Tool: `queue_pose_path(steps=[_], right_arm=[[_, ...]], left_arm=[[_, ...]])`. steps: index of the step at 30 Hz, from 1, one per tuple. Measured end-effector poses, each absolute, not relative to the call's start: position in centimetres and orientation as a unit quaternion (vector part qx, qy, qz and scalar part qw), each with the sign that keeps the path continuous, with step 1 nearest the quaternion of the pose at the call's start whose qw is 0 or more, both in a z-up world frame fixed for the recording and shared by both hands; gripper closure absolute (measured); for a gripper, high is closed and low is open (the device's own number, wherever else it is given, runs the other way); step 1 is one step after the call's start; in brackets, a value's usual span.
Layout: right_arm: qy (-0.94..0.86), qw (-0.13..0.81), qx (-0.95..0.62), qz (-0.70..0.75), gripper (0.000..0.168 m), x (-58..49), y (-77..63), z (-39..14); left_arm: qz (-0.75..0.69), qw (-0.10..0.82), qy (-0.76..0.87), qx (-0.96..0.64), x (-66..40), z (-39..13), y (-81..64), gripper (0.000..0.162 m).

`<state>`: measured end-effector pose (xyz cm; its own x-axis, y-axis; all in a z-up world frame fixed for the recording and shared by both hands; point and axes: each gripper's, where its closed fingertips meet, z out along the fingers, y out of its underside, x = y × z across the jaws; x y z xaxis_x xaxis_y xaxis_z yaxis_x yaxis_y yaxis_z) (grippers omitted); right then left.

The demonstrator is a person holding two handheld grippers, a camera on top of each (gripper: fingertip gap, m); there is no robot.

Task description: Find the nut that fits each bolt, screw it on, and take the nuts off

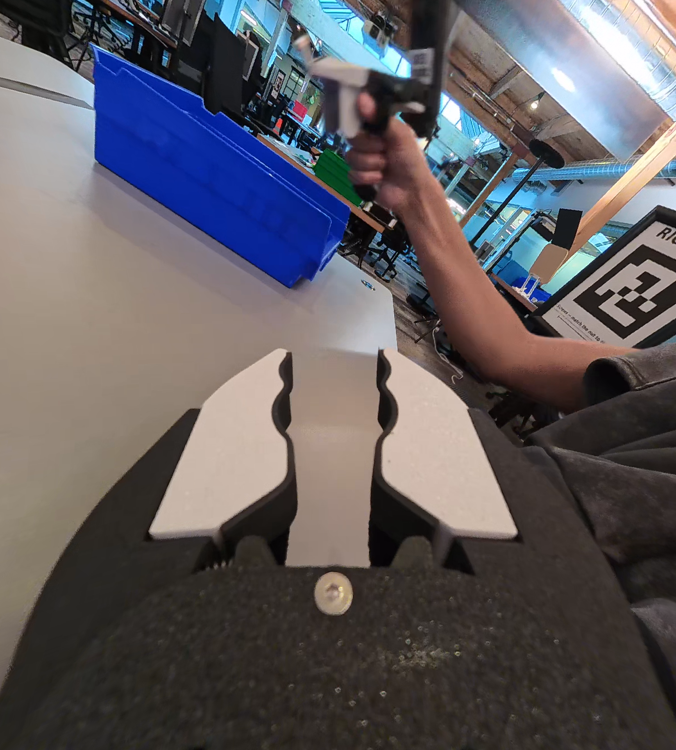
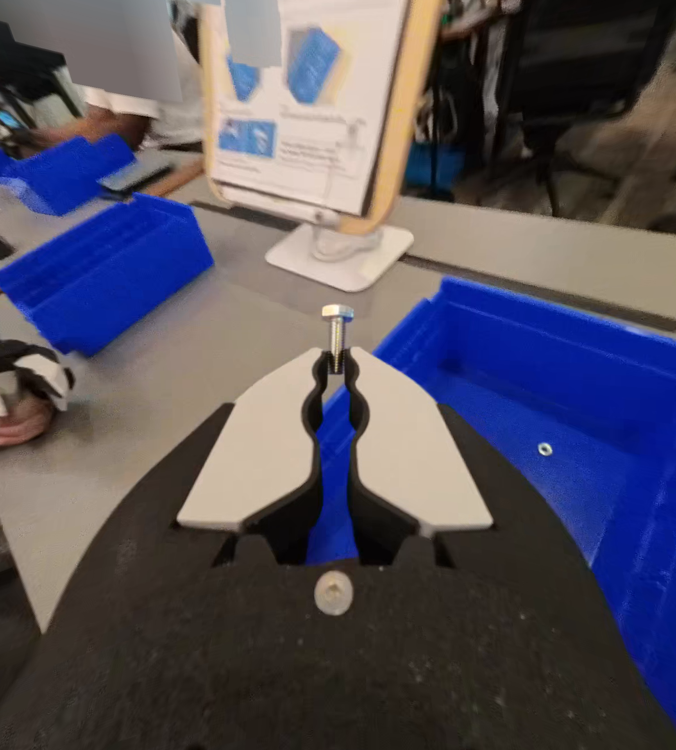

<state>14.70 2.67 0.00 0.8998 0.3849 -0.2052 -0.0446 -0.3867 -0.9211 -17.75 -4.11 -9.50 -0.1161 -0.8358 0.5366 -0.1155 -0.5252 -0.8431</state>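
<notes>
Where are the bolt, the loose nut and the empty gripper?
bolt (image 2: pixel 337 329): right wrist view, its shank.
nut (image 2: pixel 545 448): right wrist view, its ring.
left gripper (image 1: pixel 334 357): left wrist view, between its fingertips.

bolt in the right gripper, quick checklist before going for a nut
1. Bolt gripped: ok, right gripper shut on its threaded end, head outward.
2. Bolt free of nuts: ok, bare thread.
3. Nut available: ok, lies loose in the near bin.
4. Nut fits bolt: cannot tell.
5. Left gripper free: ok, open and empty above the table.
6. Left gripper near the nut: not ok, no nut in its view.
</notes>
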Motion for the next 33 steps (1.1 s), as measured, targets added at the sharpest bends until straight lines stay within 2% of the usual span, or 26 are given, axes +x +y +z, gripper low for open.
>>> queue_pose_path(steps=[5, 8, 17, 18, 21, 26, 28, 30, 33], right_arm=[[-0.050, 0.388, -0.915, 0.103, 0.160, 18.7, 9.3, -10.4], [-0.033, 0.326, -0.943, 0.062, 0.160, 20.2, 11.5, -14.3], [-0.007, 0.262, -0.963, 0.060, 0.159, 21.4, 12.6, -18.5], [-0.008, 0.267, -0.961, 0.064, 0.155, 21.3, 12.5, -18.6], [0.020, 0.326, -0.940, 0.101, 0.151, 21.1, 12.5, -16.2], [0.032, 0.617, -0.762, 0.194, 0.148, 16.3, 6.7, 0.1], [-0.013, 0.688, -0.685, 0.240, 0.152, 11.1, 1.7, 4.0], [-0.090, 0.710, -0.644, 0.272, 0.151, 4.8, -2.4, 4.3], [-0.172, 0.723, -0.613, 0.268, 0.151, -2.6, -4.9, 1.3]], left_arm=[[-0.638, 0.283, 0.383, -0.605, -17.8, -9.5, -3.7, 0.123], [-0.639, 0.284, 0.380, -0.605, -17.9, -9.5, -3.6, 0.123], [-0.629, 0.273, 0.396, -0.611, -17.5, -9.9, -4.0, 0.123], [-0.627, 0.273, 0.398, -0.611, -17.5, -10.0, -4.0, 0.123], [-0.626, 0.274, 0.398, -0.613, -17.5, -10.0, -4.1, 0.123], [-0.622, 0.271, 0.395, -0.619, -17.4, -10.2, -3.9, 0.124], [-0.618, 0.273, 0.393, -0.624, -17.4, -10.3, -3.8, 0.124], [-0.613, 0.278, 0.390, -0.628, -17.4, -10.4, -3.6, 0.126], [-0.602, 0.288, 0.391, -0.634, -17.4, -10.5, -3.5, 0.131]])
